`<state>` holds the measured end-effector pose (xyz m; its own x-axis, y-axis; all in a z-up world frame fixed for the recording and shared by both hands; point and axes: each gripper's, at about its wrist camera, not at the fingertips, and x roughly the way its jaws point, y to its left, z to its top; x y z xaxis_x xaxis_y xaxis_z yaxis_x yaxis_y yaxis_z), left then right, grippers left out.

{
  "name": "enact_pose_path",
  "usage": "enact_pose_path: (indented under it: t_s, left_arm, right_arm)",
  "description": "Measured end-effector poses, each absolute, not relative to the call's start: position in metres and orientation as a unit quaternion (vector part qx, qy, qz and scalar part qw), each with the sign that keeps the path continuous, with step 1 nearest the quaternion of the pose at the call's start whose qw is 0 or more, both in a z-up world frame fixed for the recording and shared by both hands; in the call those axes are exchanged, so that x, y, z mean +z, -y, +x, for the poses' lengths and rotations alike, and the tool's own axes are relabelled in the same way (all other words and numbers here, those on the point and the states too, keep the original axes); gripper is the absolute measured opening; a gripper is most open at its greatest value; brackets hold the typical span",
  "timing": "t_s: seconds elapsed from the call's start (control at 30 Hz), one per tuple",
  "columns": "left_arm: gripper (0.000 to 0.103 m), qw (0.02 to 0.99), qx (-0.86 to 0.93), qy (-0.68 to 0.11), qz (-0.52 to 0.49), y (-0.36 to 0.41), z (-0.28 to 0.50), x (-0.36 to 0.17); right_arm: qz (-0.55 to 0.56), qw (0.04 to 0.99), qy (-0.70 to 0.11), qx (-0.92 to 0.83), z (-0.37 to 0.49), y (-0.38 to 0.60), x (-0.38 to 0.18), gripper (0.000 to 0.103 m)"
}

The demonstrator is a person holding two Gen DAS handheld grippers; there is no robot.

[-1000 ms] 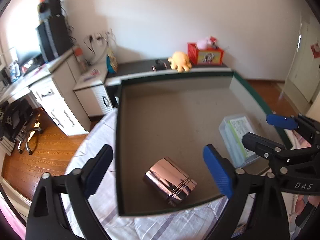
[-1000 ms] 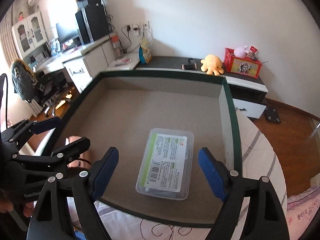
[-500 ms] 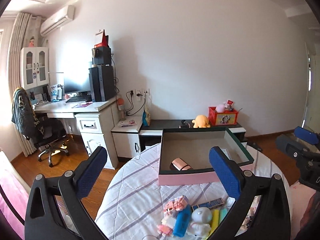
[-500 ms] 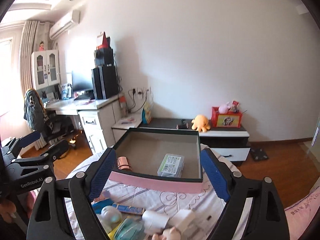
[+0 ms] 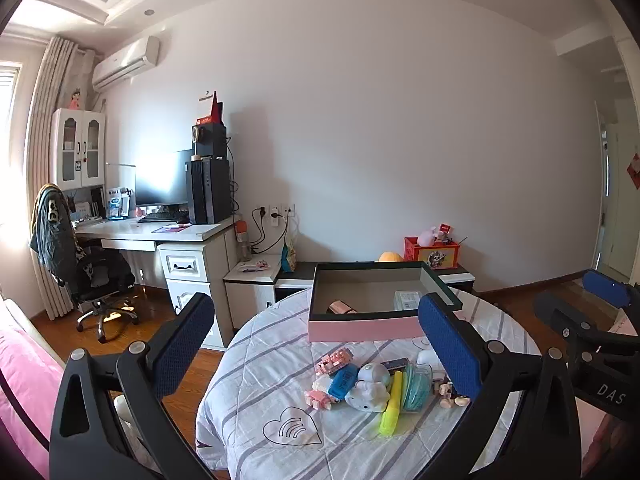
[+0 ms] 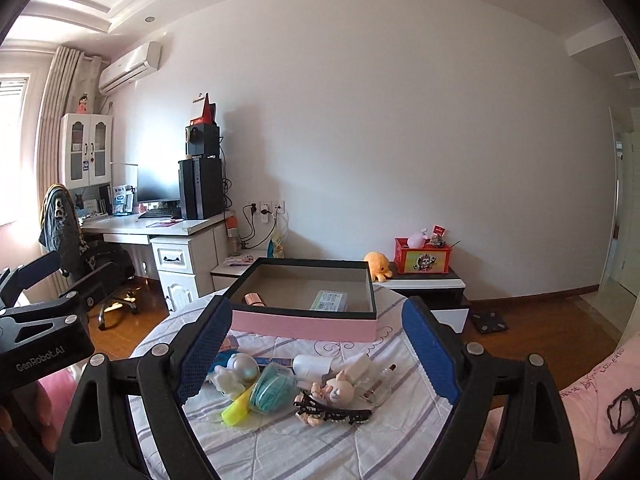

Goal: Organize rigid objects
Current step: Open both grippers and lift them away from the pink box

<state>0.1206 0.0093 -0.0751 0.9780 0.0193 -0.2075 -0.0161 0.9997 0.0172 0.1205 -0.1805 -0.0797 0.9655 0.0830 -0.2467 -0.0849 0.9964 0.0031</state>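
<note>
A pink box with a dark green rim stands at the far side of the round table. Inside lie a rose-gold metal cylinder and a clear labelled plastic case. Nearer to me is a pile of small items: a yellow highlighter, a white toy figure, a teal mask case, a pig figure, a black hair clip and a glass bottle. My left gripper and right gripper hover open above the pile, holding nothing.
The table wears a striped white cloth. Behind it a low cabinet carries a red box and an orange plush. A desk with monitor and an office chair stand at the left. Pink bedding lies at the right.
Both grippers have drawn back and up from inside the box and tilted toward level. The box now sits far off and the pile of small items has come into view.
</note>
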Motion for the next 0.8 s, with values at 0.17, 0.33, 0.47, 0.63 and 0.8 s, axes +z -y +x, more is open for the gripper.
enact_pose_path:
  t_s: [0.17, 0.33, 0.47, 0.63, 0.8]
  left_arm:
    - [0.103, 0.994, 0.003, -0.111, 0.014, -0.005, 0.108, -0.076]
    - [0.103, 0.993, -0.003, -0.119, 0.021, -0.002, 0.101, -0.078]
    - [0.103, 0.992, -0.004, -0.125, 0.023, -0.001, 0.103, -0.082]
    - [0.103, 0.990, -0.007, -0.139, 0.022, -0.002, 0.110, -0.088]
    - [0.103, 0.985, -0.005, -0.169, 0.024, -0.008, 0.127, -0.107]
  right_arm:
    - [-0.009, 0.991, -0.124, 0.038, 0.104, 0.183, -0.083, 0.088]
    - [-0.013, 0.991, -0.125, 0.034, 0.099, 0.185, -0.082, 0.088]
    - [-0.010, 0.992, -0.125, 0.031, 0.097, 0.186, -0.082, 0.088]
    - [-0.007, 0.991, -0.131, 0.024, 0.101, 0.191, -0.087, 0.088]
    - [-0.005, 0.987, -0.160, 0.018, 0.117, 0.197, -0.105, 0.088]
